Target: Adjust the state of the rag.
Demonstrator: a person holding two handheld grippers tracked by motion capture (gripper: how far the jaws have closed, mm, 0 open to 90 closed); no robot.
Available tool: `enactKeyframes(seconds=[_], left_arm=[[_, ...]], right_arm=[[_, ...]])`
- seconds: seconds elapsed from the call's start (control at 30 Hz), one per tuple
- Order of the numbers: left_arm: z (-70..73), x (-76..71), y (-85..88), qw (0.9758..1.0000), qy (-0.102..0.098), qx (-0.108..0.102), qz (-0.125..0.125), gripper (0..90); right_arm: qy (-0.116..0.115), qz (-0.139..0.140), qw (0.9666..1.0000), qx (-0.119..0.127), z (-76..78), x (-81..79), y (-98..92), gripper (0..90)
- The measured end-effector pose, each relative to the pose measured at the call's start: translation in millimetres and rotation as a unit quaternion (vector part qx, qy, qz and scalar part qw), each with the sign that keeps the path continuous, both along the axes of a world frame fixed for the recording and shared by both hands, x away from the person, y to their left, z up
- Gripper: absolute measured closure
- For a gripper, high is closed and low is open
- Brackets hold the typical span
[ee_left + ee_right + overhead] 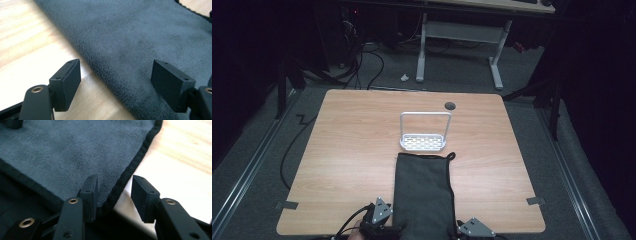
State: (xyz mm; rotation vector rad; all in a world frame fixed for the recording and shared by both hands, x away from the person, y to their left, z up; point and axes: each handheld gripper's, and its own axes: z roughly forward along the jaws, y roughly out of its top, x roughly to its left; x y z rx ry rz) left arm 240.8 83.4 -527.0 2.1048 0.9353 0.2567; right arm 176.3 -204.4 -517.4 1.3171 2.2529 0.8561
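A dark grey towel [422, 195] lies folded in a long strip from the table's middle to its near edge. My left gripper [381, 215] sits at the strip's near left corner. In the left gripper view it [116, 66] stands open, one jaw over bare wood, the other over the towel [140, 42], whose thick folded edge runs between them untouched. My right gripper [475, 229] is at the near right corner. In its own view it [113, 181] is open around the towel's black hem [130, 170], with no pad pressing on the cloth.
A small white rack [424, 142] with a tall wire handle stands just beyond the towel's far end. The wooden table [347, 150] has a cable hole [450, 105] near its far edge. Beyond it stands a desk frame [462, 35] with cables on the floor.
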Motion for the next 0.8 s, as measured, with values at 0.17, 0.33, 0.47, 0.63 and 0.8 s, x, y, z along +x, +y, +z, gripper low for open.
enactKeyframes(seconds=[0.17,0.33,0.47,0.63,0.8], left_arm=[[7.9,24.3,-3.8,0.9996,-0.019,-0.014,0.014,29.6],[1.9,53.9,-13.4,0.9998,-0.005,-0.004,0.017,40.7],[-3.8,49.0,-18.5,0.9995,-0.017,0.024,0.015,36.4],[-3.8,45.7,-15.7,0.9995,-0.016,0.022,0.013,36.6],[3.1,57.5,-9.1,0.9996,-0.018,-0.007,0.023,39.0]], right_arm=[[-0.043,-0.008,0.999,0.007,15.0,34.8,2.6,67.4],[-0.074,-0.019,0.997,0.001,21.7,94.2,12.5,82.0],[-0.063,-0.025,0.9976,-0.016,15.7,131.5,23.2,82.0],[-0.038,-0.058,0.9972,-0.026,-5.9,154.9,4.8,80.8],[-0.051,-0.058,0.9969,-0.013,6.7,157.6,4.3,79.9]])
